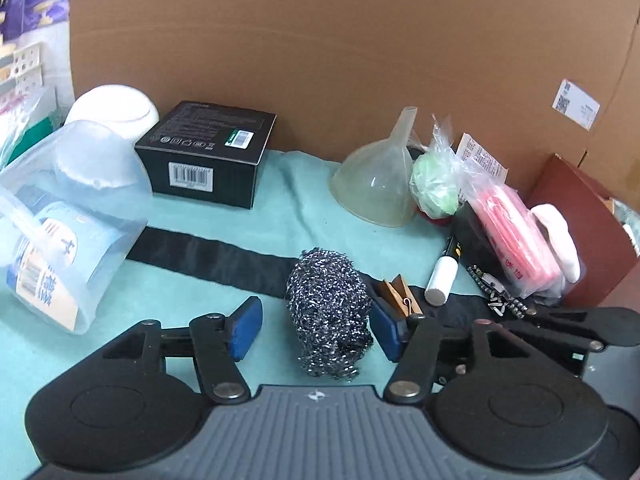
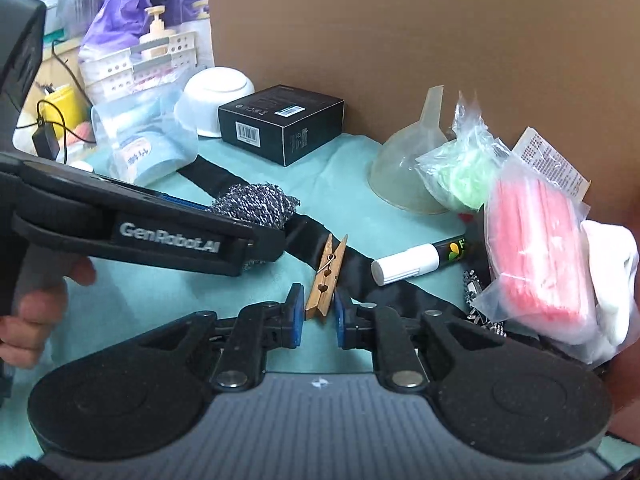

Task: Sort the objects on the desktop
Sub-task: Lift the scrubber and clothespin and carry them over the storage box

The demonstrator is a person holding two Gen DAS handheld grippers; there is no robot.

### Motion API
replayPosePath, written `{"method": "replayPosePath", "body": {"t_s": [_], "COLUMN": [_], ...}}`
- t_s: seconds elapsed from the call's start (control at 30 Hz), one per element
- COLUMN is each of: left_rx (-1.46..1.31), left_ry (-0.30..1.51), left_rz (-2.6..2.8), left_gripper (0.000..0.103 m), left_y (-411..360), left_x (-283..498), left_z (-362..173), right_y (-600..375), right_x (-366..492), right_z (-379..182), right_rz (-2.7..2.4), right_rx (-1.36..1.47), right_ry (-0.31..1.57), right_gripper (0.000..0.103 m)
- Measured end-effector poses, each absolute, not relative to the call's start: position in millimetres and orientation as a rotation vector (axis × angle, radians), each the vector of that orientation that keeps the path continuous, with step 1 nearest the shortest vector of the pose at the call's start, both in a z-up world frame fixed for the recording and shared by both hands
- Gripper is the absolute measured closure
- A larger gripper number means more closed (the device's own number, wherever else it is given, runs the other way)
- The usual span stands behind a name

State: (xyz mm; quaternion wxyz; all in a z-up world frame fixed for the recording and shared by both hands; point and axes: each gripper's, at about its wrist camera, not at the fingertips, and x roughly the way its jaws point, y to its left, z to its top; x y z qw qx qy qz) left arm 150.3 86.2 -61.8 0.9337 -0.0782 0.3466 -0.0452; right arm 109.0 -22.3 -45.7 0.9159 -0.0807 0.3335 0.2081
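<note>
Brown cardboard backdrop [image 1: 340,52]; teal cloth [image 1: 292,200] over table; purple bag [image 2: 132,12] behind.

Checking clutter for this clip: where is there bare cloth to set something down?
Bare teal cloth lies between the black box and the funnel, behind the black strap. The right side is crowded: bagged items, marker, clothespin. The left gripper straddles the steel wool.

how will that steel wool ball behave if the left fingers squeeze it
The steel wool scourer is a loose wire tangle, so it will probably compress springily. It looks light for its bulk. The rough coils should grip the blue pads, not slip.
</note>
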Motion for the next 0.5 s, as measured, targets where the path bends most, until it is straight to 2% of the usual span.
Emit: {"method": "replayPosePath", "body": {"t_s": [0.07,0.13,0.23,0.5], "left_rx": [-0.127,-0.13,-0.143,-0.113], "left_ry": [0.714,0.725,0.724,0.633], "left_rz": [-0.092,-0.093,-0.11,-0.199], "left_gripper": [0.066,0.068,0.069,0.069], "left_y": [81,78,72,21], "left_x": [150,147,134,103], "left_z": [-62,-59,-53,-12], "right_y": [-22,-21,-28,-74], "right_x": [109,107,100,50], "right_z": [-47,-48,-44,-15], "right_rz": [0.429,0.43,0.431,0.409], "right_rx": [-0.166,-0.172,-0.137,-0.067], "right_ry": [0.675,0.661,0.677,0.58], "right_gripper": [0.084,0.085,0.094,0.094]}}
